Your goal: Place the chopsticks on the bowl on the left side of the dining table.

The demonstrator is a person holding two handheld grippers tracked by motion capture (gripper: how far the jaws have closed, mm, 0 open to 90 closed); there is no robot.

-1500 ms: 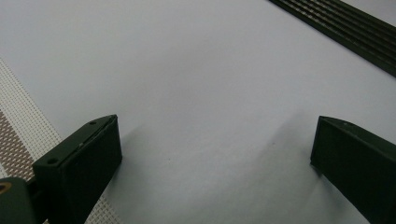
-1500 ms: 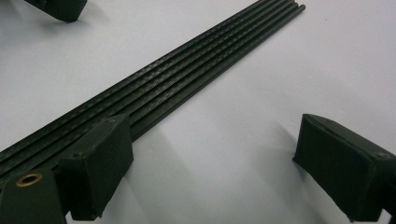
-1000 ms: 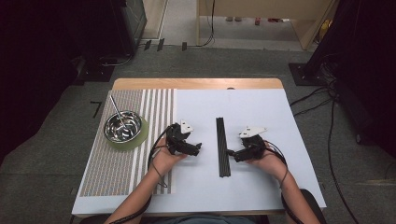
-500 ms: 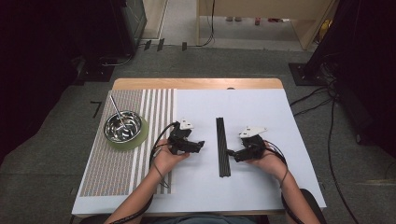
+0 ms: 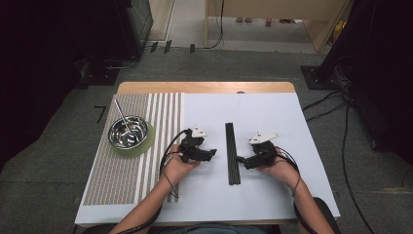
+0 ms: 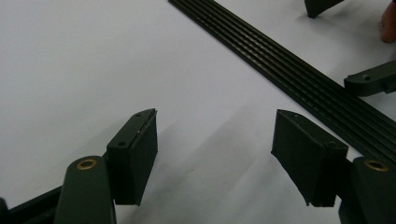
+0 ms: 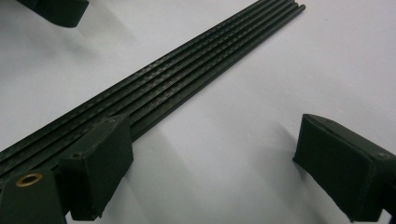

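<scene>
Black rods (image 5: 232, 153), a bundle of thin sticks laid side by side, lie lengthwise at the middle of the white table sheet (image 5: 272, 117), between our two hands. We hold the left gripper (image 5: 212, 153) just beside the bundle on its left, and the right gripper (image 5: 239, 159) at its right edge. In the left gripper view the rods (image 6: 299, 79) run diagonally past the far jaw; our jaws there have just been closing, yet they stand spread with bare sheet and nothing else between them. In the right gripper view the rods (image 7: 177, 74) pass close by one jaw, apparently touching or slightly under it, while the other stands well apart: spread as well, gripping nothing.

We judge the main risk to be scattering. The rods look loose, so a jaw that pushes sideways into the bundle could roll them apart or fan them out. Jaws that close too high could pinch a single rod and drag its neighbours askew. If we lift from one end alone, the long bundle may droop and slide free.

Well apart at the left, on the striped mat (image 5: 122, 180), a steel bowl (image 5: 128, 131) with a utensil sits on a green coaster (image 5: 146, 144).
</scene>
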